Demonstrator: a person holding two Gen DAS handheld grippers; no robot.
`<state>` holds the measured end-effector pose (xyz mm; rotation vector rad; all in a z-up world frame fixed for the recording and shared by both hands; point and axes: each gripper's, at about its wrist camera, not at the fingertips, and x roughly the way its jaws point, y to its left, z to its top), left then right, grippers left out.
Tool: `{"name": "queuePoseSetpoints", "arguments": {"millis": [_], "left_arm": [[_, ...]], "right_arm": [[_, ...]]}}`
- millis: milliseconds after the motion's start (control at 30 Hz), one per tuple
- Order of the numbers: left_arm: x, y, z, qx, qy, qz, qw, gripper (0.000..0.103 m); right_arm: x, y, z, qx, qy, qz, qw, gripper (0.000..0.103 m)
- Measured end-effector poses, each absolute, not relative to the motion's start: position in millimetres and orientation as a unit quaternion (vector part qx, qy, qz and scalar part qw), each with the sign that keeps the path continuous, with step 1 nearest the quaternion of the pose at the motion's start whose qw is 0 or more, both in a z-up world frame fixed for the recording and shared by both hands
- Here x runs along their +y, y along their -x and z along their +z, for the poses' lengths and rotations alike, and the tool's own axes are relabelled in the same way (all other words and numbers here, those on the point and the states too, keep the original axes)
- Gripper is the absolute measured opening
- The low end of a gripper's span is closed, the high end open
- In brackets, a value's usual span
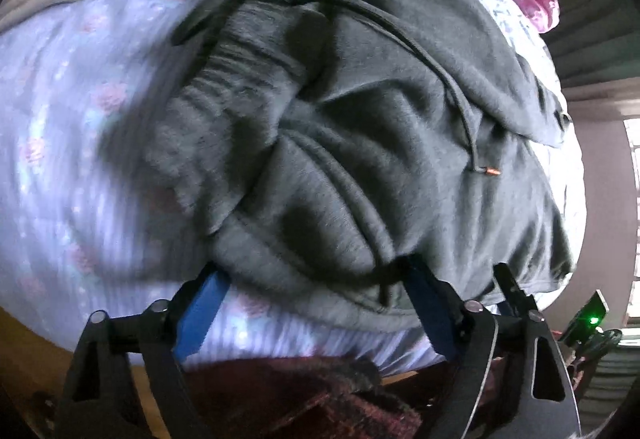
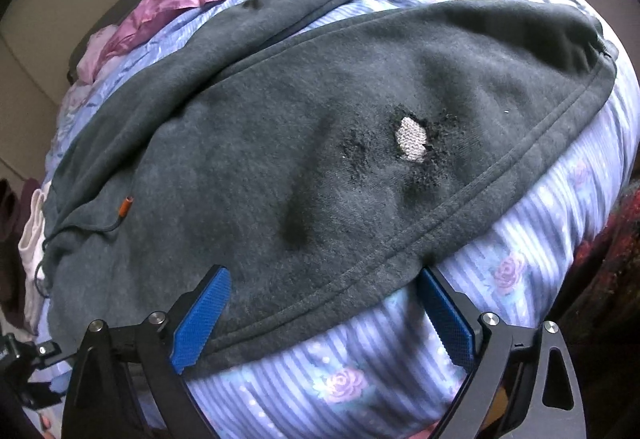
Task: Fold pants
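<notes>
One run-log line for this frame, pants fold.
stage: pre-grasp | left gripper: open over waistband edge | right gripper: open over pants leg hem | surface: bedsheet

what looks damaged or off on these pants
The dark grey pants have a worn hole in the leg, pale mesh showing through with frayed, darkened fabric around it. They also lie rumpled near the waistband, drawstring trailing loose.
</notes>
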<state>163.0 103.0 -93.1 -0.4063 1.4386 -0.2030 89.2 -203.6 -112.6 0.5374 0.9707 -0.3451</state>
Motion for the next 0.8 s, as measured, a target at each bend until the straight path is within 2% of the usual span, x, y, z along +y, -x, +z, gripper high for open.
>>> {"name": "queuePoseSetpoints", "arguments": {"millis": [67, 133, 267, 333, 400, 500, 567, 667, 800], "left_arm": [[102.8, -169.6, -97.9, 0.658, 0.194, -0.087, 0.722, 0.081], [102.5, -171.9, -98.3, 0.658, 0.195, -0.083, 0.723, 0.069], [98.2, -169.5, -90.5, 0.644, 0.187, -0.072, 0.738, 0.050], [99.5, -169.3, -88.0, 0.638, 0.193, -0.067, 0.742, 0.043], [102.4, -166.6, -84.7, 0.632, 0.197, -0.062, 0.747, 0.034], [104.3, -161.3, -77.9, 0.619, 0.194, -0.058, 0.759, 0.029], [102.0, -157.8, -70.3, 0.606, 0.185, -0.057, 0.772, 0.026], [101.3, -152.1, -60.2, 0.587, 0.182, -0.053, 0.787, 0.021], [105.4, -144.0, -45.9, 0.556, 0.194, -0.050, 0.807, 0.019]], "right_arm": [[-205.3, -91.0, -112.9, 0.455, -0.261, -0.160, 0.836, 0.095], [-209.9, -93.7, -114.1, 0.449, -0.275, -0.157, 0.835, 0.095], [-216.9, -101.2, -117.7, 0.435, -0.293, -0.159, 0.836, 0.091], [-218.2, -104.1, -119.1, 0.431, -0.289, -0.163, 0.839, 0.083], [-217.1, -106.8, -117.9, 0.432, -0.274, -0.171, 0.842, 0.065], [-218.9, -107.6, -111.0, 0.428, -0.264, -0.170, 0.847, 0.042], [-223.9, -107.1, -105.9, 0.424, -0.276, -0.157, 0.848, 0.032], [-231.8, -100.4, -97.5, 0.415, -0.291, -0.141, 0.851, 0.025], [-229.3, -89.1, -71.0, 0.385, -0.273, -0.131, 0.872, 0.022]]}}
